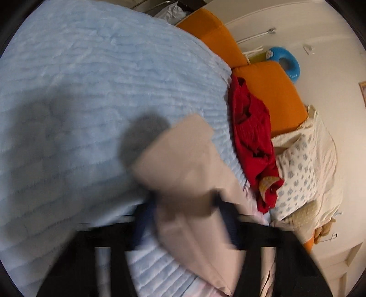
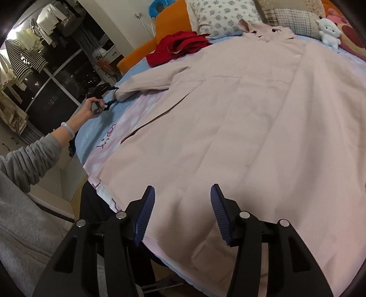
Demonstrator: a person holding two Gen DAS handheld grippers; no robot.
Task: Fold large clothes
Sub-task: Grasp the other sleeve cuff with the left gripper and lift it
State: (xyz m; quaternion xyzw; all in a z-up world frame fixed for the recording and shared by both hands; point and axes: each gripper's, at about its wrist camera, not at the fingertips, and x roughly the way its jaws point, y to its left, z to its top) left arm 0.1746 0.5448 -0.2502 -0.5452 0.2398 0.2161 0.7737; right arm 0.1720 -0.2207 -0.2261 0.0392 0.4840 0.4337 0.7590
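My left claw (image 2: 112, 96) clenched the pink coat's (image 2: 228, 118) sleeve (image 1: 183, 160); my right claw (image 2: 180, 203) hung released above its hem

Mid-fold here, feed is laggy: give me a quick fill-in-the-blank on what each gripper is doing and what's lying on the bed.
1. The left gripper is at the end of the pink garment's ____.
2. The right gripper hovers over the garment's hem with its jaws ____.
3. The crumpled garment by the orange cushion is ____.
4. The white plush toy sits near the garment's ____.

Missing words: sleeve; open; red; collar
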